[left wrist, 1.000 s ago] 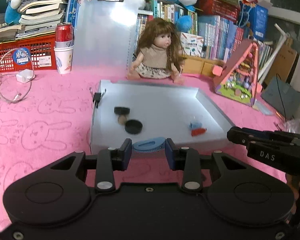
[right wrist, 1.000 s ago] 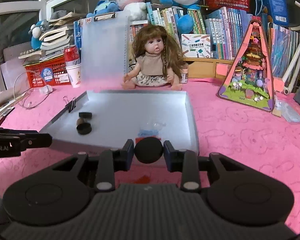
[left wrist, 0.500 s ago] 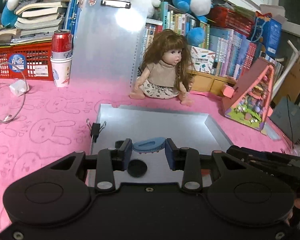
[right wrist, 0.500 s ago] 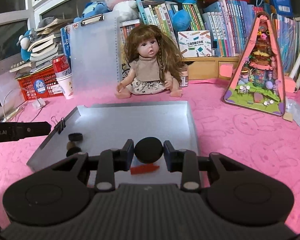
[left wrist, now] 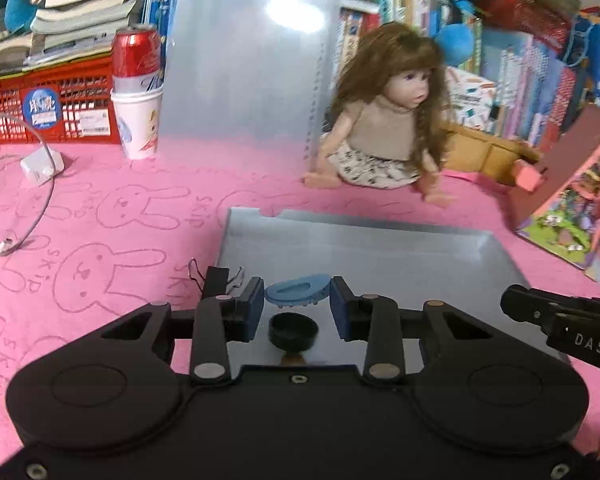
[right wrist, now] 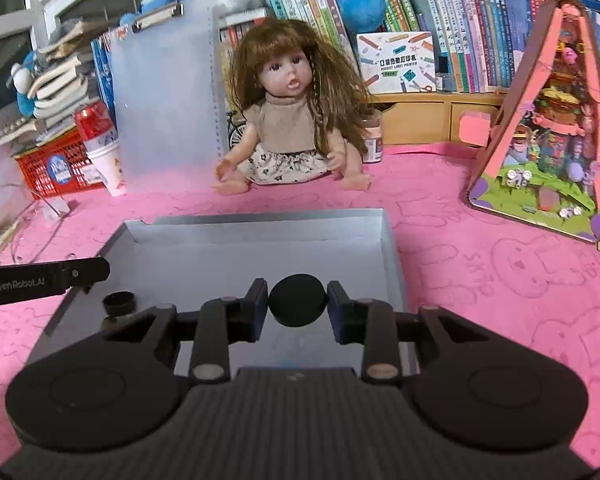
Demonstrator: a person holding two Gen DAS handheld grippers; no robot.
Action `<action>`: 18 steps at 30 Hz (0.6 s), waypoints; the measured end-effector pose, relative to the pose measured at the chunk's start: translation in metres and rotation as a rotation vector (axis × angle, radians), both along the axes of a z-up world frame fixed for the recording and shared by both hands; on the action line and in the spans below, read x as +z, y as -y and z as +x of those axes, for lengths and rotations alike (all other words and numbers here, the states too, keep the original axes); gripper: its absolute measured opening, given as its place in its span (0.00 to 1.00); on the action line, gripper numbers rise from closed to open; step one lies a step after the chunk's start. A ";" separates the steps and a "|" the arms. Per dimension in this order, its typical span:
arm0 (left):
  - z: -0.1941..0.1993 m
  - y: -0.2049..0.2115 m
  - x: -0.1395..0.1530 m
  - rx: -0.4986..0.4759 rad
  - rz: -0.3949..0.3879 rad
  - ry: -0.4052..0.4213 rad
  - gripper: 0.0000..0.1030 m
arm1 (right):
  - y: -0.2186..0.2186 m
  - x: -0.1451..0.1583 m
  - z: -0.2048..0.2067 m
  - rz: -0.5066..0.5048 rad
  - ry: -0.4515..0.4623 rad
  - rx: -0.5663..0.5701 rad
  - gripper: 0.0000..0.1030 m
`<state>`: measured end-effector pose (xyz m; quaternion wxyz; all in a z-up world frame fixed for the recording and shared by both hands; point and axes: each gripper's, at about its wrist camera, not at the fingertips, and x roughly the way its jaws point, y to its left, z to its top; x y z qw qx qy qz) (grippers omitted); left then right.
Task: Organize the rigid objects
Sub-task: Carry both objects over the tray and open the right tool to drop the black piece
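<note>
A grey metal tray (left wrist: 380, 248) lies on the pink cloth; it also shows in the right wrist view (right wrist: 260, 248). My left gripper (left wrist: 297, 304) is shut on a flat blue clip (left wrist: 296, 290) and holds it over the tray's left part. A black cap (left wrist: 293, 330) lies in the tray just below it, also seen in the right wrist view (right wrist: 119, 302). My right gripper (right wrist: 297, 300) is shut on a round black lid (right wrist: 297, 299) over the tray's near right part.
A doll (right wrist: 292, 120) sits behind the tray. A pink toy house (right wrist: 548, 140) stands at the right. A clear clipboard (left wrist: 244, 52), a can on a paper cup (left wrist: 137, 92), a red crate (left wrist: 48, 108) and a cable (left wrist: 16, 200) are at the left. A binder clip (left wrist: 216, 280) grips the tray's left rim.
Both grippers have moved forward over the tray, each still holding its object. The red piece and other small items have dropped out of view beneath the grippers.
</note>
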<state>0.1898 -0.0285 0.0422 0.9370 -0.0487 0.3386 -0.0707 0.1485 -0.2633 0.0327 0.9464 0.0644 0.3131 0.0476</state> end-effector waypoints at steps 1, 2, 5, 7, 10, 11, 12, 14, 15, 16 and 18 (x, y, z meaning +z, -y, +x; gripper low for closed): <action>0.003 0.000 -0.003 0.006 0.003 -0.006 0.33 | -0.002 -0.003 0.004 -0.003 -0.009 0.002 0.36; 0.006 0.000 -0.006 0.011 0.008 -0.012 0.33 | -0.003 -0.005 0.007 -0.003 -0.016 0.005 0.36; 0.012 0.002 -0.013 0.015 0.020 -0.024 0.33 | -0.006 -0.012 0.014 -0.008 -0.036 0.009 0.36; 0.014 0.003 -0.016 0.014 0.027 -0.029 0.33 | -0.009 -0.015 0.018 -0.015 -0.044 0.010 0.36; 0.018 0.005 -0.018 0.016 0.036 -0.036 0.33 | -0.012 -0.018 0.023 -0.029 -0.053 0.013 0.36; 0.019 0.005 -0.020 0.020 0.043 -0.039 0.33 | -0.012 -0.019 0.025 -0.033 -0.056 0.014 0.36; 0.021 0.005 -0.021 0.021 0.047 -0.041 0.33 | -0.013 -0.020 0.026 -0.037 -0.060 0.014 0.36; 0.023 0.006 -0.023 0.022 0.052 -0.048 0.33 | -0.013 -0.022 0.028 -0.043 -0.065 0.014 0.36; 0.024 0.006 -0.024 0.023 0.055 -0.051 0.33 | -0.014 -0.023 0.029 -0.044 -0.068 0.014 0.36; 0.024 0.006 -0.025 0.022 0.057 -0.052 0.33 | -0.014 -0.024 0.029 -0.044 -0.071 0.014 0.36; 0.025 0.006 -0.026 0.022 0.061 -0.052 0.33 | -0.014 -0.025 0.030 -0.043 -0.076 0.014 0.36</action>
